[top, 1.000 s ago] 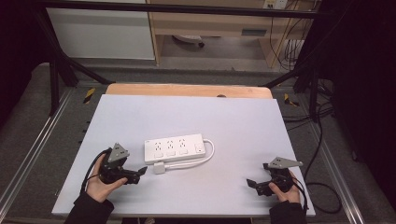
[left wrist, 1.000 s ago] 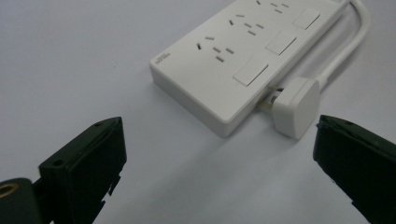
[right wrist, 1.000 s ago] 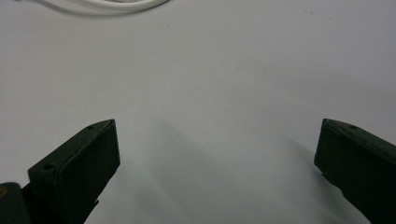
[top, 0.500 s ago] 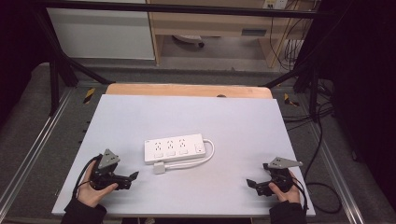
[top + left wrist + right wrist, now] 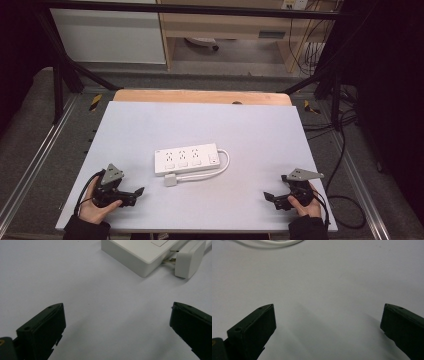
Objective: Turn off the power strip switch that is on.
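Note:
A white power strip (image 5: 186,158) with three outlet pairs lies near the middle of the pale grey table (image 5: 200,120). Its white cord (image 5: 220,167) loops round to a white plug (image 5: 171,180) lying against its front edge. My left gripper (image 5: 135,194) rests on the table at the front left, open, nothing between its jaws. The left gripper view has the strip's corner (image 5: 140,255) and the plug (image 5: 188,261) ahead of my left gripper (image 5: 117,325). At the front right my right gripper (image 5: 269,197) rests open and empty. Beyond my right gripper (image 5: 328,325), a bit of cord (image 5: 277,243) lies.
A wooden board edge (image 5: 200,96) runs along the table's far side. Metal rails (image 5: 30,170) flank the table, and black cables (image 5: 345,145) hang at the right. Shelving and cabinets stand behind.
My left gripper has drawn back from the power strip toward the front left corner of the table. The right gripper has stayed put.

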A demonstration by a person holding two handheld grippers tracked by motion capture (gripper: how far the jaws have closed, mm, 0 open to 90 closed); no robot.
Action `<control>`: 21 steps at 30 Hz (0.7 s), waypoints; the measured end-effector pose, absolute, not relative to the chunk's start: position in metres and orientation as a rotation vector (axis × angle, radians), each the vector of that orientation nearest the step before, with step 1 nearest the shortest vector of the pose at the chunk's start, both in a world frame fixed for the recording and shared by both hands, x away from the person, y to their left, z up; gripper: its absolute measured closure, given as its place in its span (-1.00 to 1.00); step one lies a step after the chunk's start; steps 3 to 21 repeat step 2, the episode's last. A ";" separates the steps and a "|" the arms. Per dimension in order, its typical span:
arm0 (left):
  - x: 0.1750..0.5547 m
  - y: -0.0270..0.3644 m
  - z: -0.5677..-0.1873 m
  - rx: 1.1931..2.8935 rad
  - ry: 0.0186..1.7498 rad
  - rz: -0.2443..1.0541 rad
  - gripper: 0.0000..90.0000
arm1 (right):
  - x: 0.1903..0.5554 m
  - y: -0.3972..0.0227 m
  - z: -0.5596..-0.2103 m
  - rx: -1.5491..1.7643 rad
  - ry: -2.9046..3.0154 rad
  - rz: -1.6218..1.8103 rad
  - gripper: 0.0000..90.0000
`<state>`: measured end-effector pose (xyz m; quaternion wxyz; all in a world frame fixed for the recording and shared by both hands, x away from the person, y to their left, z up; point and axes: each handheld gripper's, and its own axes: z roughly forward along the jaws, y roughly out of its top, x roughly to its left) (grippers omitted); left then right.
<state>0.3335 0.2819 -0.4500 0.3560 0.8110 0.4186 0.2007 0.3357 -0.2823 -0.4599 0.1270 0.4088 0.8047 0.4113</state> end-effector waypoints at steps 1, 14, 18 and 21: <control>0.334 0.282 -0.450 2.093 1.079 0.519 -1.00 | 0.336 -0.282 -0.460 1.190 2.343 1.198 -0.98; 0.334 0.282 -0.450 2.093 1.077 0.522 -1.00 | 0.336 -0.282 -0.460 1.191 2.347 1.196 -0.98; 0.334 0.282 -0.450 2.093 1.077 0.522 -1.00 | 0.336 -0.282 -0.460 1.191 2.347 1.196 -0.98; 0.334 0.282 -0.450 2.093 1.077 0.522 -1.00 | 0.336 -0.282 -0.460 1.191 2.347 1.196 -0.98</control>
